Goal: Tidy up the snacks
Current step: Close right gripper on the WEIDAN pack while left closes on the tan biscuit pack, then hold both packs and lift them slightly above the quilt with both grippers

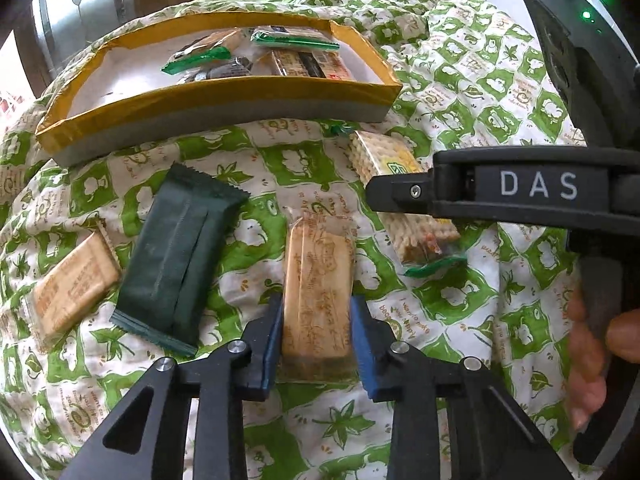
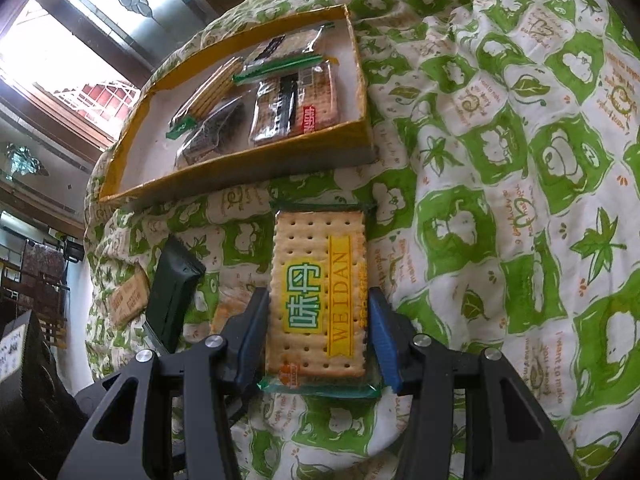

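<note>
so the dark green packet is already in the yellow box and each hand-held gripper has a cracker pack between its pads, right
Not quite. The dark green packet is not in the yellow box; it lies on the patterned cloth in front of it, as the left wrist view shows. The rest holds: the left hand-held gripper is shut on the tan cracker pack, and the right hand-held gripper on the Weidan cracker pack.

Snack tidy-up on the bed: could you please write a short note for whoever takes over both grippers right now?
Left gripper: shut on a tan biscuit pack lying on the green leaf-print quilt.
Right gripper: shut on the Weidan cracker pack.
Done: several packs already lie in the yellow-rimmed box.
Left: carry both gripped packs to the box, then the dark green pack and the other tan biscuit pack, both loose on the quilt.
</note>
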`<control>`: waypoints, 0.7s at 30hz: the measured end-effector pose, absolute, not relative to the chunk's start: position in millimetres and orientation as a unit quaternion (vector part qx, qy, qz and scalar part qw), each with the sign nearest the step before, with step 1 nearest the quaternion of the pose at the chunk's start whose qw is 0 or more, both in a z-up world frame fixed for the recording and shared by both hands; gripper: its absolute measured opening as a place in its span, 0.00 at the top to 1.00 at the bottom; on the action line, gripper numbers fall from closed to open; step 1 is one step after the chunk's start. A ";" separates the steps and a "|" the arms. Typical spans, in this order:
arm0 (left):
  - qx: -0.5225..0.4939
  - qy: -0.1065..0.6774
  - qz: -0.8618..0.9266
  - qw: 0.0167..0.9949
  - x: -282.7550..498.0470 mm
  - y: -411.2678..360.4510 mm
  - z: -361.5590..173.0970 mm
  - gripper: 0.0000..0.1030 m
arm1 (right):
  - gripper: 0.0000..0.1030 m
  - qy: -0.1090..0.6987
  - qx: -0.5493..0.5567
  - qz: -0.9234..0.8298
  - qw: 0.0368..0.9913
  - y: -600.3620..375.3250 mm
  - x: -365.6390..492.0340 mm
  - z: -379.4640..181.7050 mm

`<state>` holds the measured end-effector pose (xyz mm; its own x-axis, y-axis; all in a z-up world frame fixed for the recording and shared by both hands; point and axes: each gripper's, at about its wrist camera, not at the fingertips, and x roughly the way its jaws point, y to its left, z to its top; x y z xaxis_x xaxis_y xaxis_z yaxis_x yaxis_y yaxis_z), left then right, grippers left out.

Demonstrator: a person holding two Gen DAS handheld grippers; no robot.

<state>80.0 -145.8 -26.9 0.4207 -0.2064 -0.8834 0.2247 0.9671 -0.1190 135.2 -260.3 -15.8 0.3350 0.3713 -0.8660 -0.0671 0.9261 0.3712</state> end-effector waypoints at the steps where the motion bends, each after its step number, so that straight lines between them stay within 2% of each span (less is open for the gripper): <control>1: 0.010 0.523 -0.129 0.843 79.5 -146.0 -26.3 0.68 | 0.53 0.560 0.136 0.136 0.806 -260.0 135.0 -16.1; 16: -0.008 0.542 -0.128 0.831 84.6 -144.3 -28.0 0.66 | 0.53 0.567 0.126 0.134 0.803 -256.2 138.0 -23.0; 21: -0.006 0.536 -0.129 0.834 85.7 -144.1 -28.4 0.68 | 0.53 0.563 0.130 0.136 0.805 -256.6 138.0 -22.8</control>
